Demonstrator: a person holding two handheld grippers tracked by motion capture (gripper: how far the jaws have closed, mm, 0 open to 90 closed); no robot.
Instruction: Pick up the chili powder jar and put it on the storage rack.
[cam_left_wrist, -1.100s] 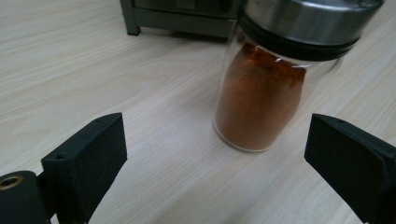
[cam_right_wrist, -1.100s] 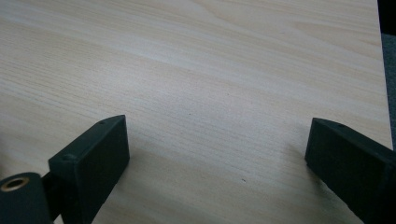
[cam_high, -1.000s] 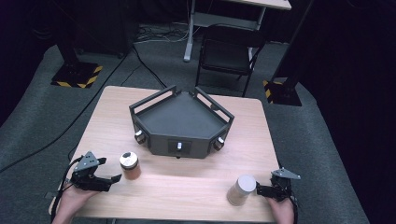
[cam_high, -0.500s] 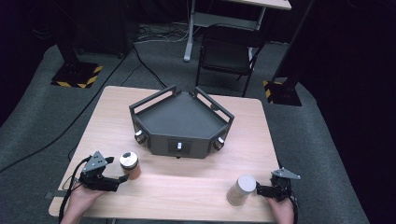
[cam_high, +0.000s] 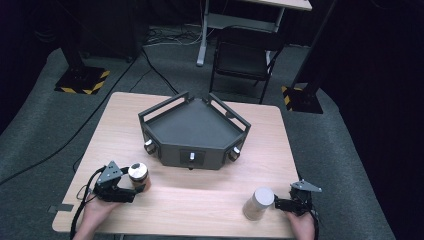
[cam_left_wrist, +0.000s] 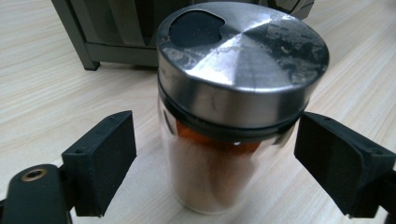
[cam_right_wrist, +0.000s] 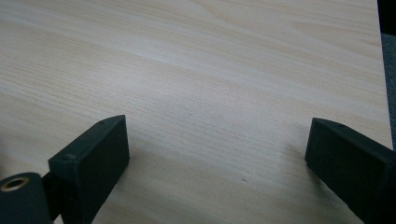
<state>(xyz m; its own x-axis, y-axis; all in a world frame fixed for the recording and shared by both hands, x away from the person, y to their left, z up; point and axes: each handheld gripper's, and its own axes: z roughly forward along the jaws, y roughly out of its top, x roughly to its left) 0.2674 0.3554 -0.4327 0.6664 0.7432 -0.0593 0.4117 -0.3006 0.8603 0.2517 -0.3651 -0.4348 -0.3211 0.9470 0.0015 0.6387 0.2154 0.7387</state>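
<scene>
A glass spice jar (cam_high: 138, 175) with a steel lid and orange-brown powder stands upright on the table's near left. In the left gripper view the jar (cam_left_wrist: 219, 154) stands between the jaws of my left gripper (cam_left_wrist: 217, 158). The jaws have just been closing, and a small gap shows at each pad. In the high view my left gripper (cam_high: 135, 187) reaches the jar from the left. My right gripper (cam_high: 278, 204) rests at the near right, just right of an upright pale grey canister (cam_high: 258, 202). Its jaws (cam_right_wrist: 217, 154) stand open over bare wood.
A dark five-sided tray (cam_high: 192, 127) with railings and front knobs sits mid-table, behind both containers; its wall (cam_left_wrist: 107, 28) rises behind the jar. The wooden table (cam_high: 200, 200) ends close behind both hands. A black chair (cam_high: 245, 57) stands beyond the far edge.
My left gripper has slid right until its jaws stand on either side of the spice jar. The right gripper and the grey canister have not moved.
</scene>
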